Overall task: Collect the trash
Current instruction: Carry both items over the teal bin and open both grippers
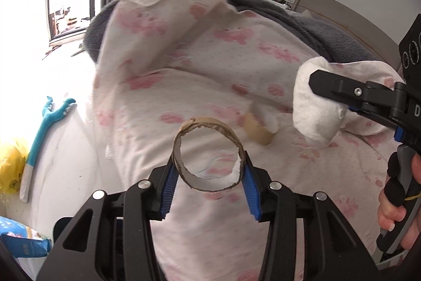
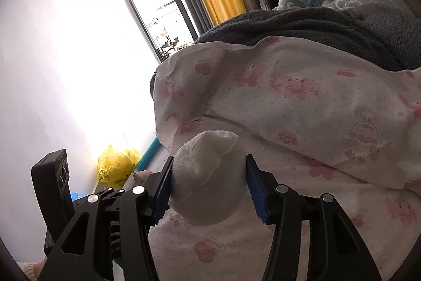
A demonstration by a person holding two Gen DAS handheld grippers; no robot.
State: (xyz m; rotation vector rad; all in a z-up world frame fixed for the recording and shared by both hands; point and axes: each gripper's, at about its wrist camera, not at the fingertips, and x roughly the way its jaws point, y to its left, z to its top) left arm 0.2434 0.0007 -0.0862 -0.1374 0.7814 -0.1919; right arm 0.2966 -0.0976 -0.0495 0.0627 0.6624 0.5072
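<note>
My left gripper (image 1: 209,188) is shut on a brown cardboard tube ring (image 1: 209,153) and holds it above the pink-patterned duvet (image 1: 184,86). My right gripper (image 2: 209,185) is shut on a wad of white tissue (image 2: 208,175); it also shows in the left wrist view (image 1: 339,99) at the right, with the tissue wad (image 1: 313,102) in its fingers. A second cardboard roll (image 1: 259,129) with some white paper lies on the duvet beyond the ring.
A grey blanket (image 2: 315,23) lies over the far side of the bed. A yellow plastic bag (image 2: 117,163) sits on the floor left of the bed. A blue toy (image 1: 50,117) and a blue packet (image 1: 23,238) lie at the left.
</note>
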